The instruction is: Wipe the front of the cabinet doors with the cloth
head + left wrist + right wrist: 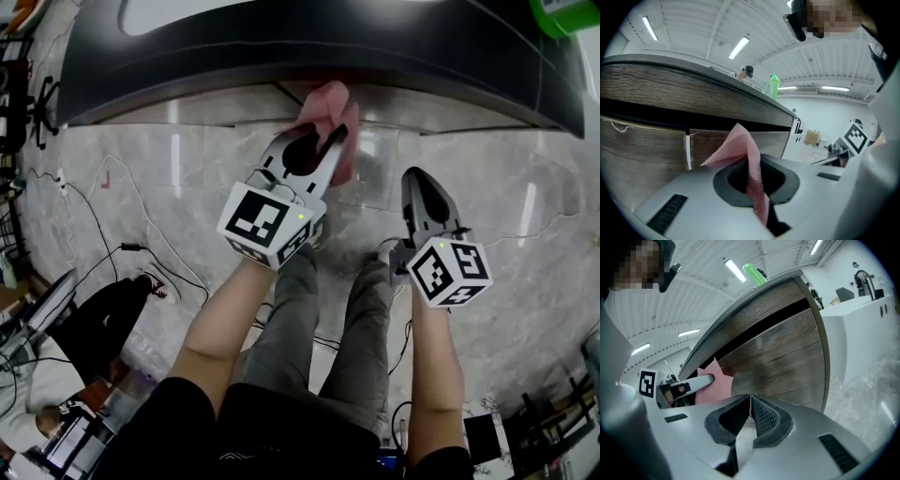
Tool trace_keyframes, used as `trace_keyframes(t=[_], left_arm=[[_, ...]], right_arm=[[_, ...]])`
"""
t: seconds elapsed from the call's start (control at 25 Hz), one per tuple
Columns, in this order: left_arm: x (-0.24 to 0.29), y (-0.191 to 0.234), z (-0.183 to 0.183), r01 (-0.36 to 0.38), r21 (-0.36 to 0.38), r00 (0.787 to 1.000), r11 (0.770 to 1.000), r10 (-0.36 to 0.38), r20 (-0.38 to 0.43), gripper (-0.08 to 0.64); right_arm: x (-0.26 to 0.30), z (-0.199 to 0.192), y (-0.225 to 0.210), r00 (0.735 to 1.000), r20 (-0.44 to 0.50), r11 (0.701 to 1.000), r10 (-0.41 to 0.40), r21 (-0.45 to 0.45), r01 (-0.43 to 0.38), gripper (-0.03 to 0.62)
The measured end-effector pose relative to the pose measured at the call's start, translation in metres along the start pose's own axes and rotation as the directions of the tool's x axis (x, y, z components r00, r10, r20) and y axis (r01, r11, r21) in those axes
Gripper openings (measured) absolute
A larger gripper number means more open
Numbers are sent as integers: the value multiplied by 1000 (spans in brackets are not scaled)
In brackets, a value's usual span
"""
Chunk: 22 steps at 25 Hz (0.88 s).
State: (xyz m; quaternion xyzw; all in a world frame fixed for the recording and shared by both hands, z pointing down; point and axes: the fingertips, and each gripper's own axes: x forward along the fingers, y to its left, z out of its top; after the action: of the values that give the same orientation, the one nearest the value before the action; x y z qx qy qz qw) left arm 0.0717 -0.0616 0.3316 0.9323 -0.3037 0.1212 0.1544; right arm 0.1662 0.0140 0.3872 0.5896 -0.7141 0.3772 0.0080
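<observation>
Left gripper (323, 141) clamps cloth (328, 98) just under the countertop (281, 47) edge.

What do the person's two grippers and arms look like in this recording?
The left gripper and right gripper match: pale grey tapered shells, dark ribbed jaw pads, each with a white cube bearing black square markers and a small green light. The person wears short black sleeves.

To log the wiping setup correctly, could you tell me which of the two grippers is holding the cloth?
The left gripper: its jaws pinch the pink cloth, whereas the right gripper has its jaws shut on nothing.
</observation>
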Motion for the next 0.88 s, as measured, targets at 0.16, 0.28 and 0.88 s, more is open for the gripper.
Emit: trace_keyframes(t=[0.16,0.28,0.88], left_arm=[[31,-25,-4,27,14,1000,1000,-27,-6,9],[55,-41,-3,51,20,999,999,-50,-14,9],[133,-122,10,173,42,985,984,-172,-31,9]], right_arm=[[-15,3,-33,1000,15,1000,-22,22,21,38],[-23,8,-53,999,24,999,-36,39,35,38],[-75,29,-119,991,70,990,-115,94,109,38]])
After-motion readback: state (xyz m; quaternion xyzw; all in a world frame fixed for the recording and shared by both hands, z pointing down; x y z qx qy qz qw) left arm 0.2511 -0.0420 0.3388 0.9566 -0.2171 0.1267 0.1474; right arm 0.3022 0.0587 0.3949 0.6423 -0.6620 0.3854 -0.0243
